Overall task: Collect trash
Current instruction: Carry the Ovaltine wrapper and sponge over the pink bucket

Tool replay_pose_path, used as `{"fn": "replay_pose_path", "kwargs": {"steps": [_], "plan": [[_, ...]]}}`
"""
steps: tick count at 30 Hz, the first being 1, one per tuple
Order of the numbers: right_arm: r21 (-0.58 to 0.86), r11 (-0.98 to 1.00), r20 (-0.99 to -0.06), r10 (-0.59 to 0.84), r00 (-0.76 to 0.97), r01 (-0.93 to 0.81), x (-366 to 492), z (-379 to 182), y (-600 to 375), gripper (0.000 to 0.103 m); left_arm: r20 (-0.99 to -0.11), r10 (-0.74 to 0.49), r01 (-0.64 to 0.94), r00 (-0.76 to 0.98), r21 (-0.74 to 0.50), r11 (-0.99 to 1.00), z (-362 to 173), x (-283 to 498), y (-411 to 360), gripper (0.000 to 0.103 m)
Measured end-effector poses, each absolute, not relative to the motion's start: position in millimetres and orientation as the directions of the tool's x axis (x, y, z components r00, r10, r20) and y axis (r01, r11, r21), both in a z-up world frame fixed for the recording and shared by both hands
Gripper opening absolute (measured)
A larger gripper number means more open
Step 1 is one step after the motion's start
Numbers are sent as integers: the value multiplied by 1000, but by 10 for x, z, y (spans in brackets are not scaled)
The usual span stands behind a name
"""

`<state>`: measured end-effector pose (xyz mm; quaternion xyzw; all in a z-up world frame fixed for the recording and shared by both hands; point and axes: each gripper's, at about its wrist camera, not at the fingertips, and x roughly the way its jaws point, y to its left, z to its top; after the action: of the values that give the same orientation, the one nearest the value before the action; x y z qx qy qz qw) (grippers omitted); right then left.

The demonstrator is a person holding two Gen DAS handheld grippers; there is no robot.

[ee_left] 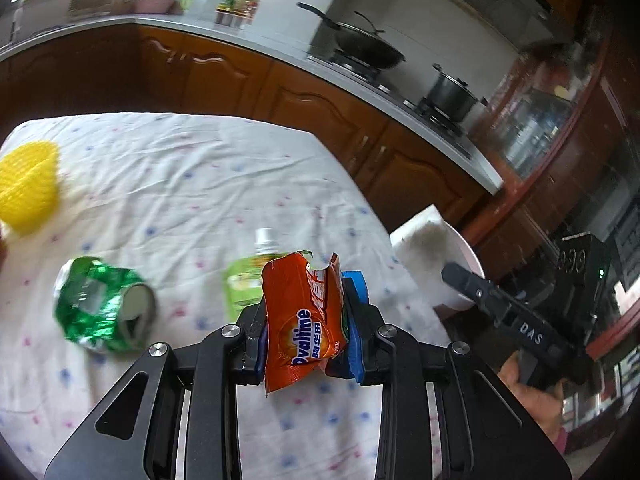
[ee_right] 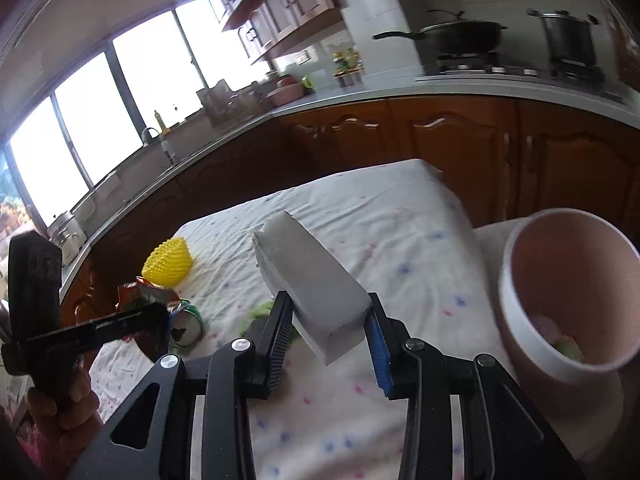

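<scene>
Over a cloth-covered kitchen table (ee_left: 168,184), the left gripper (ee_left: 306,320) pinches an orange wrapper (ee_left: 300,320); the right gripper (ee_right: 330,334) clamps a white foam block (ee_right: 308,280).

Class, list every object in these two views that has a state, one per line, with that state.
left gripper: shut on the orange Ovaltine wrapper
right gripper: shut on the white foam block
green can: crushed, lying on its side
green drink pouch: capped, lying flat
pink bin: open, some trash inside
wok: lidded, on the stove
</scene>
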<state>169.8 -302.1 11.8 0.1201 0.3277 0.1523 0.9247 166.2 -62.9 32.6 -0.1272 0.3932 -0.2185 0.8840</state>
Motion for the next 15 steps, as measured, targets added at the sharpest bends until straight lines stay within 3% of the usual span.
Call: {"fn": "replay_pose_path", "kwargs": {"steps": [15], "plan": [[370, 927, -552, 278, 786, -68, 1324, 54, -3642, 38, -642, -537, 397, 547, -366, 842, 398, 1687, -1353, 27]]}}
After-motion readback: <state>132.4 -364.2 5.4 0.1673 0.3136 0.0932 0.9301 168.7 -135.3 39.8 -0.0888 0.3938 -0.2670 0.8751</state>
